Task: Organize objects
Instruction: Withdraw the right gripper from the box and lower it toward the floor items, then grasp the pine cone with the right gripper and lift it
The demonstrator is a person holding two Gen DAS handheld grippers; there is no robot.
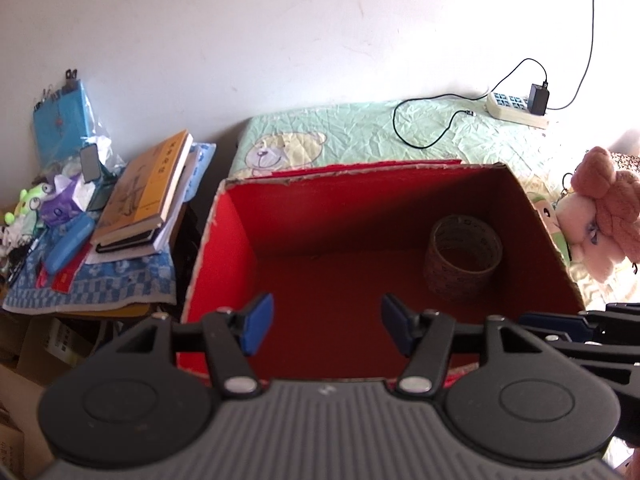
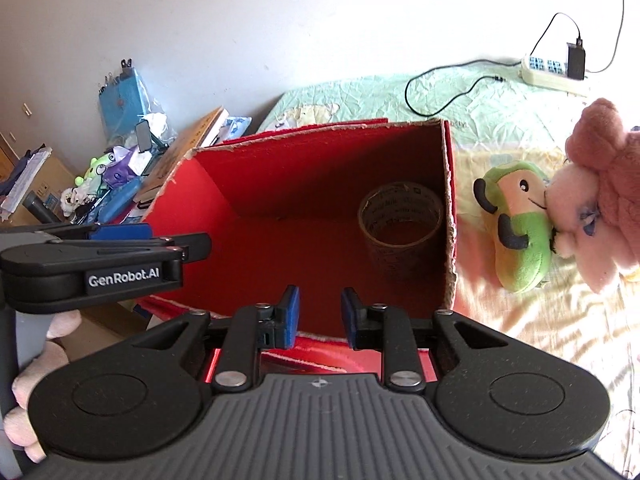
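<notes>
Two grippers hover at the near rim of the red box [image 1: 224, 240], both holding nothing. The left gripper [image 1: 326, 330] has its jaws spread wide; the right gripper [image 2: 316, 316] has its jaws apart by a narrower gap. One roll of tape [image 2: 400, 224] already stands in the box's far right corner, which suggests the box is the collecting place. Just outside its right wall lie a green plush [image 2: 516, 232] and a pink plush [image 2: 600, 184], touching each other, probably next to go in. Everything rests on a bed [image 1: 360, 136] with a pale green sheet against a white wall, a power strip [image 1: 516, 108] at its far edge. A cluttered counter [image 1: 100, 280] stands to the left.
</notes>
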